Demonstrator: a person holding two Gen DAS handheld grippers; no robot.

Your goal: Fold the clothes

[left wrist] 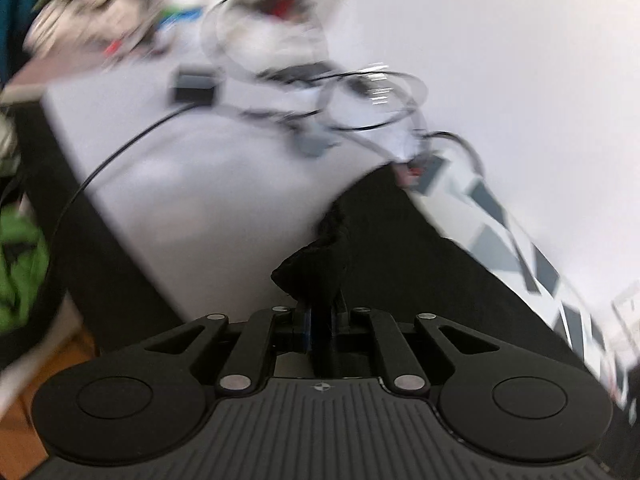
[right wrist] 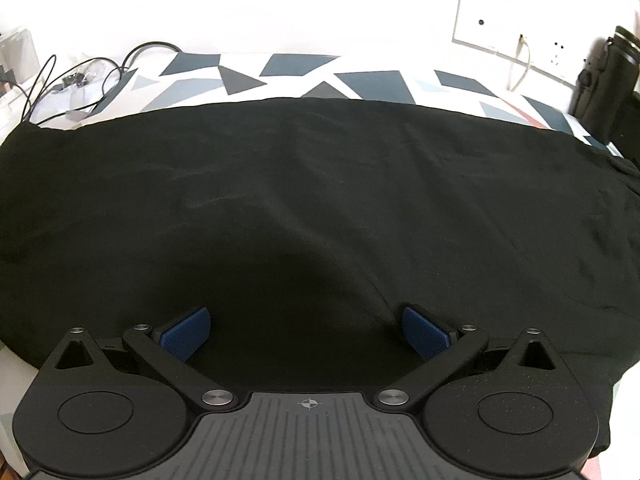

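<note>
A black garment lies spread flat across the table and fills most of the right wrist view. My right gripper is open, its blue pads low over the garment's near part, holding nothing. In the blurred left wrist view, my left gripper is shut on a bunched corner of the black garment, lifted off the white table. The rest of the garment trails to the right.
A cloth with grey and blue triangles lies under the garment's far edge and also shows in the left wrist view. Cables and a small black box sit at the table's left. A wall socket panel and dark bottle are at right.
</note>
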